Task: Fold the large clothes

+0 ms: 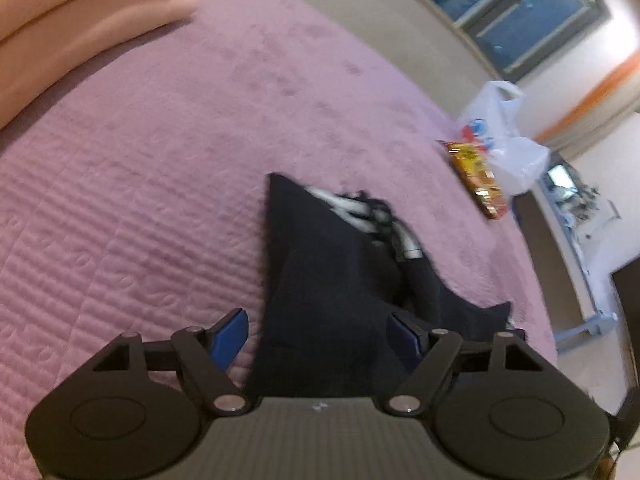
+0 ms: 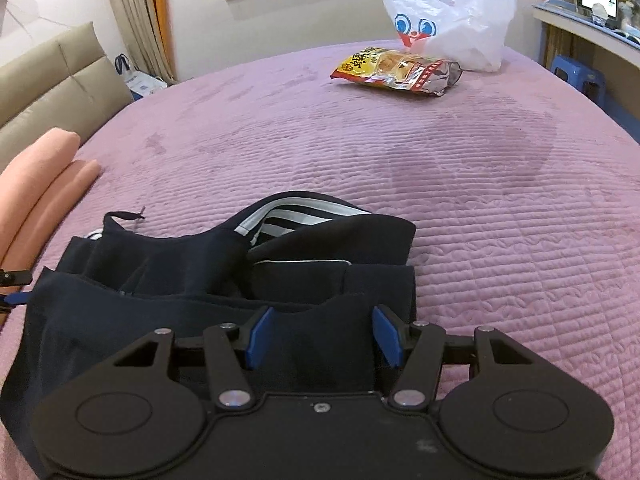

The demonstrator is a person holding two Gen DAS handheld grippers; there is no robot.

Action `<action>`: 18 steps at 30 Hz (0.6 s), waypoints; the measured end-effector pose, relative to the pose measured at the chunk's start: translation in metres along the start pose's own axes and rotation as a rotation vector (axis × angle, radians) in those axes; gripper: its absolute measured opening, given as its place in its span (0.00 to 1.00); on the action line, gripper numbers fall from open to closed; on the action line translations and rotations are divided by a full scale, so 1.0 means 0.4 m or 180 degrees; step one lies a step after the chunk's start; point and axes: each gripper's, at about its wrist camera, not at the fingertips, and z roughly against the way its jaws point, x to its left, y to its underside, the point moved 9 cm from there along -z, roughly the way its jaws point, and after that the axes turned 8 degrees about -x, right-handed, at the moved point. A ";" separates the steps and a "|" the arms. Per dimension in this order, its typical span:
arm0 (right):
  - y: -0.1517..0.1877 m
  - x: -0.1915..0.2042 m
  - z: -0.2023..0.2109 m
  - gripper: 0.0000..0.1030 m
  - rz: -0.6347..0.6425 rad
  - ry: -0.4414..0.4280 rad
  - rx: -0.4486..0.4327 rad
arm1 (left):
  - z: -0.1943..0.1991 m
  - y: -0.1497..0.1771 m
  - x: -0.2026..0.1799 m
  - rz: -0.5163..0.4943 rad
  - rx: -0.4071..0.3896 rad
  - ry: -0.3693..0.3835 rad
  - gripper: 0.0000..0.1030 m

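Dark navy garment (image 2: pixel 224 280) lies part-folded on pink bed cover (image 2: pixel 500 208), long axis crosswise to right hand-held gripper (image 2: pixel 324 338). Garment's near edge directly under both; left hand-held gripper (image 1: pixel 318 338) at its end. Both jaws spread wide, gripping nothing.

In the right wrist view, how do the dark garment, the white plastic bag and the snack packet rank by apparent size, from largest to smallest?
1. dark garment, though it lies nearest the camera, which enlarges it.
2. white plastic bag.
3. snack packet, only somewhat smaller than the bag beside it.
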 end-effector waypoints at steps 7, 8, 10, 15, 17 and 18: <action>0.046 -0.013 -0.023 0.26 -0.0057 -0.0064 0.0181 | -0.066 0.020 -0.003 -0.0070 0.0119 0.0140 0.70; 0.048 -0.001 -0.019 0.21 0.0044 -0.0040 0.0161 | -0.073 0.022 -0.011 -0.0145 0.0089 0.0110 0.60; 0.049 0.035 -0.004 0.10 0.0402 0.0052 0.0047 | -0.078 0.029 -0.027 -0.0305 0.0039 0.0037 0.34; 0.046 0.105 0.059 0.07 0.0947 0.0093 -0.0246 | 0.018 0.041 -0.108 -0.0906 -0.0270 -0.0115 0.21; 0.033 0.123 0.101 0.06 0.1108 0.0131 -0.0396 | 0.063 0.038 -0.137 -0.1003 -0.0375 -0.0135 0.17; 0.023 0.129 0.121 0.06 0.1134 0.0142 -0.0461 | 0.084 0.033 -0.150 -0.1024 -0.0443 -0.0117 0.16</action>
